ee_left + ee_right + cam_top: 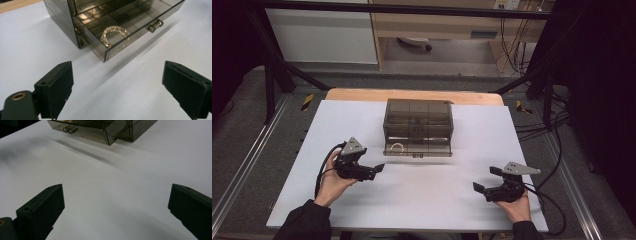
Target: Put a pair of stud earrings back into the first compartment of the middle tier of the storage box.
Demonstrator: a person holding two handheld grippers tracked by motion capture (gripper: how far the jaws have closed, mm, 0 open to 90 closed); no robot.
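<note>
Smoky drawer box (418, 120), bottom drawer (120, 37) out, probably a bracelet (115, 36) inside

High view looks down and forward over the worktop (422, 200). Both gripper views sit low, facing the smoked drawer box (418, 127) (112, 22) (105, 130), their shared landmark.

floor: grey carpet (242, 130) | back: wooden desk (437, 22), white cabinet (322, 35) | sides: black curtains (602, 75)
</note>
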